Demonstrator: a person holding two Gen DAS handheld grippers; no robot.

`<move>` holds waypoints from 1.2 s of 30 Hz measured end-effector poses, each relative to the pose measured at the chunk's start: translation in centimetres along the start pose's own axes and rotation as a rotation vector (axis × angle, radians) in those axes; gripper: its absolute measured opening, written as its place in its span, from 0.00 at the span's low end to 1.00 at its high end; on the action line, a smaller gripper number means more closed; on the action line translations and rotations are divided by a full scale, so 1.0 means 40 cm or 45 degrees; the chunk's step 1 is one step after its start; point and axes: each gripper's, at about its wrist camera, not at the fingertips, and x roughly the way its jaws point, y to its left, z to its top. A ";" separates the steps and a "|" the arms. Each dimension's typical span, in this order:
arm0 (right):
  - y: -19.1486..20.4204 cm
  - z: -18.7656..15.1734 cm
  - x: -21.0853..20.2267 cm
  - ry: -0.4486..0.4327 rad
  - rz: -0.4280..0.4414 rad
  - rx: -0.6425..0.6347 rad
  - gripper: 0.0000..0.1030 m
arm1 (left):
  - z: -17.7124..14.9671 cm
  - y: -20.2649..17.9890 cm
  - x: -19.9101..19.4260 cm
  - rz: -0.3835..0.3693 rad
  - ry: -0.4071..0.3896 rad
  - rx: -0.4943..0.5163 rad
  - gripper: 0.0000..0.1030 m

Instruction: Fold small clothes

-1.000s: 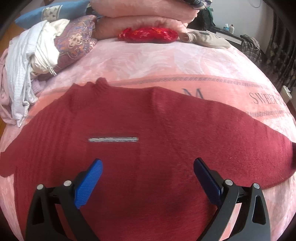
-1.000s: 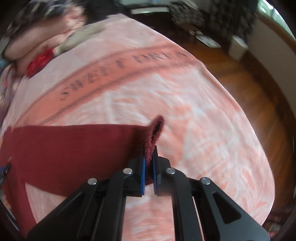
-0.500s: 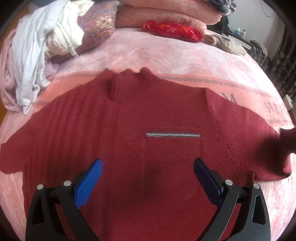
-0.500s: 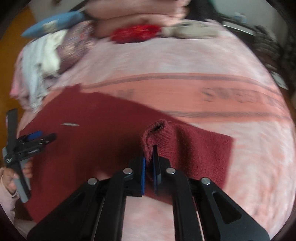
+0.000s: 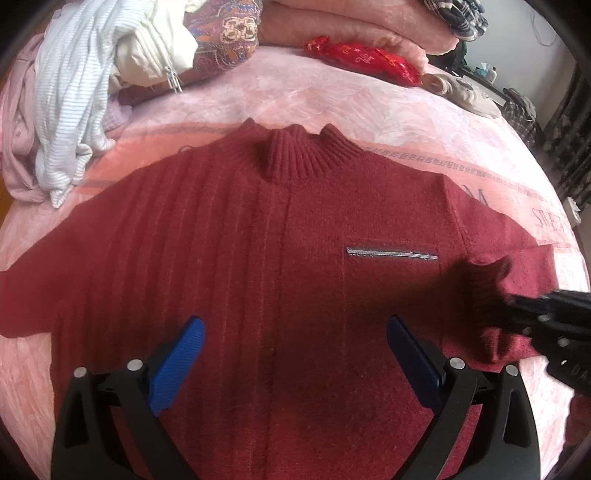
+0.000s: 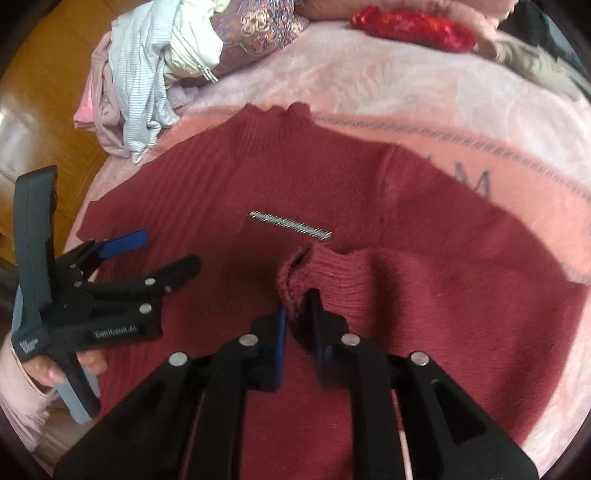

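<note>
A dark red knit sweater (image 5: 258,240) lies flat, front up, on the pink bed blanket (image 5: 332,96), collar away from me; a small silver strip (image 5: 391,254) marks its chest. My left gripper (image 5: 293,339) is open and empty, hovering over the sweater's lower middle. It also shows in the right wrist view (image 6: 162,251). My right gripper (image 6: 297,314) is shut on the sweater's right sleeve cuff (image 6: 314,269) and holds it over the sweater's body below the strip. It shows in the left wrist view (image 5: 517,299) at the right edge.
A heap of loose clothes (image 5: 74,92) sits at the bed's far left. Folded pink blankets (image 5: 351,26), a red cloth (image 5: 365,62) and a beige item (image 5: 465,92) lie at the head. Wooden floor (image 6: 44,74) lies left of the bed.
My right gripper has carried the sleeve cuff leftward from the bed's right side onto the sweater's body. My left gripper has shifted left over the sweater and stayed open.
</note>
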 end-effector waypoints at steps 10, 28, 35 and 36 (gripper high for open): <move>-0.086 -0.027 -0.196 -0.257 0.330 0.160 0.44 | -0.023 -0.127 0.014 -0.123 0.030 0.048 0.96; -0.298 -0.193 -0.237 -0.252 0.115 0.260 0.45 | -0.047 -0.314 0.093 -0.195 0.137 0.022 0.91; -0.319 -0.214 -0.234 -0.240 0.062 0.267 0.45 | -0.026 -0.275 0.087 -0.311 0.105 -0.059 0.21; -0.320 -0.214 -0.235 -0.243 0.061 0.273 0.45 | -0.020 -0.267 0.083 -0.348 0.104 -0.064 0.19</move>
